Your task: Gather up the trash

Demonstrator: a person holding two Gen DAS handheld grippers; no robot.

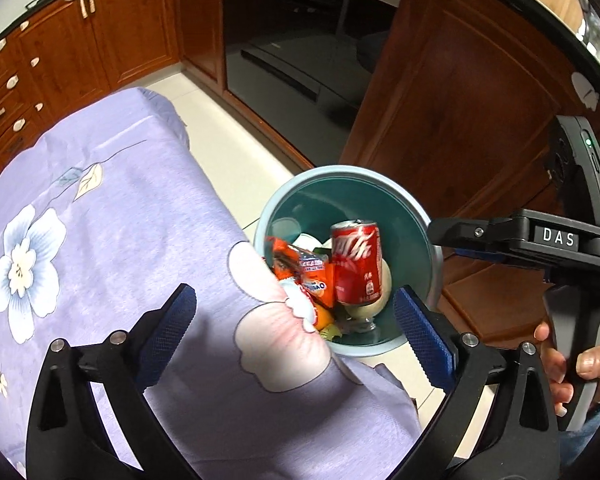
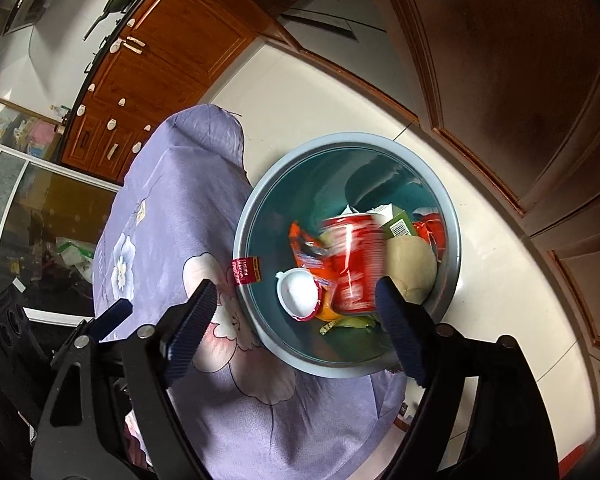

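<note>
A teal bin (image 1: 342, 172) stands on the floor against the table's corner. It holds a red cola can (image 1: 358, 264), an orange snack wrapper (image 1: 300, 270) and other scraps. My left gripper (image 1: 294, 292) hangs open above the table edge and the bin, with nothing between its pads. In the right wrist view the can (image 2: 352, 264) is blurred, lying in the bin (image 2: 340, 140) among a white lid (image 2: 298, 292), a pale round thing (image 2: 412, 268) and a green carton (image 2: 398, 220). My right gripper (image 2: 296, 286) is open above it, its pads apart from the can.
The table wears a lilac flowered cloth (image 1: 100, 220). Brown cabinets (image 1: 460, 100) and a dark oven door (image 1: 300, 40) stand close behind the bin, with pale floor tiles (image 2: 300, 92) between them. A person's hand (image 1: 580, 368) grips the right gripper's handle.
</note>
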